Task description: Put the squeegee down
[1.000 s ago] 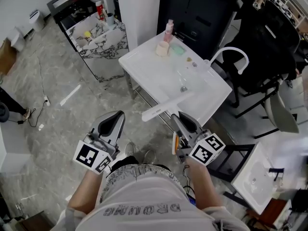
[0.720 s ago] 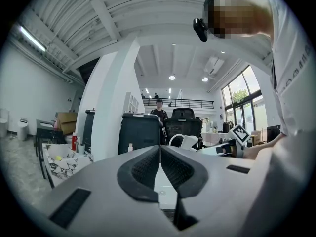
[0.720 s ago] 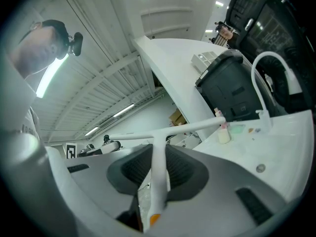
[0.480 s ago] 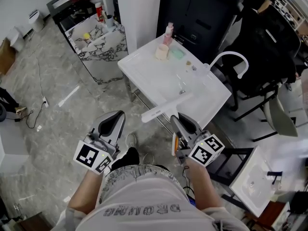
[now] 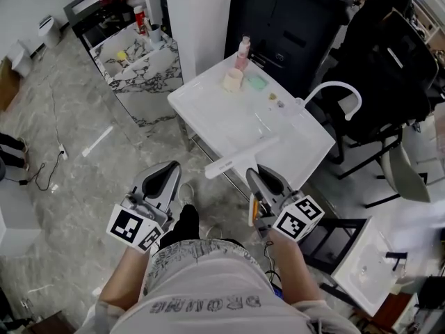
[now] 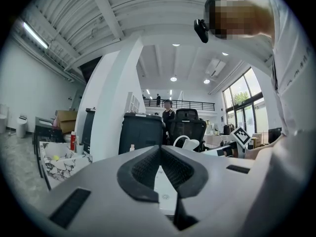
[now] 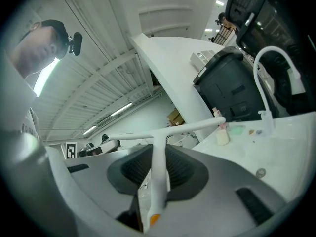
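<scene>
1. The white sink top (image 5: pixel 208 110) is the obvious place to land, and its near edge is the main hazard. If the jaws open too early, with much of the tool out past that edge, I would expect it to tip off and fall to the floor.
2. The left gripper (image 5: pixel 165 175) hangs level over the floor, well apart from the sink top. Its jaws are closed tip to tip with nothing between them.
3. The right gripper (image 5: pixel 259 174) also points level, towards the sink top. Its jaws are clamped on a slim white handle, so they stand partly apart at that width.
4. The squeegee (image 5: pixel 240 155) is held in the air by that handle, which runs straight out between the right gripper's pads. Its long blade sits crosswise just beyond the fingertips, like the bar of a T. In the head view one blade end lies over the white surface and the other over the floor (height above the top cannot be judged).
5. The arched tap (image 5: pixel 338 90) rises at the far right of the basin, and a wide swing of the blade could catch it.
6. The cup (image 5: pixel 233 80) and pink bottle (image 5: pixel 243 47) stand at the far corner, light enough to topple if the blade slides that far.
</scene>
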Tool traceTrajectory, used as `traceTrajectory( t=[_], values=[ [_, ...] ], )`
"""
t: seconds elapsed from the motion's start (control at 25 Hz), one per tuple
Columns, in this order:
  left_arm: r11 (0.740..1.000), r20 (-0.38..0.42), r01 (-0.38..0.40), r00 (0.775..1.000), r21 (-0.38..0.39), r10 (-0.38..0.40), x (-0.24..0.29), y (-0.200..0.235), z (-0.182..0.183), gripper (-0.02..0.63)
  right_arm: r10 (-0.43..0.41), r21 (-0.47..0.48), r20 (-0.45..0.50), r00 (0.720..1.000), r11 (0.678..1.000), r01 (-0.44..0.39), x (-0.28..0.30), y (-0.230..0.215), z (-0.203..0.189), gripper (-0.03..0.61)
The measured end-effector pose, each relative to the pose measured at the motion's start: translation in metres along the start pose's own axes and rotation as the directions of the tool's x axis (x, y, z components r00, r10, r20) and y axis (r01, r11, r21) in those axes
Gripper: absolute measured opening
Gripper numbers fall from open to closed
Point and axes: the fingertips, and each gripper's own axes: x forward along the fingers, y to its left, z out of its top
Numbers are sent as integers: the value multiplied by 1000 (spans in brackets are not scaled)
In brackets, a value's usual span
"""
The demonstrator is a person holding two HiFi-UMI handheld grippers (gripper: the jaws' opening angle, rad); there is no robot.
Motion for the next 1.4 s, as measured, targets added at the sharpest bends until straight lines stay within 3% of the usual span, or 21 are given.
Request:
traceTrajectory(
  t=[1.4],
  values=[
    [995,-69,66,995,-80,-72,117,183,-21,23,-84,30,-47,995,996,86,184,-75,34,91]
  ],
)
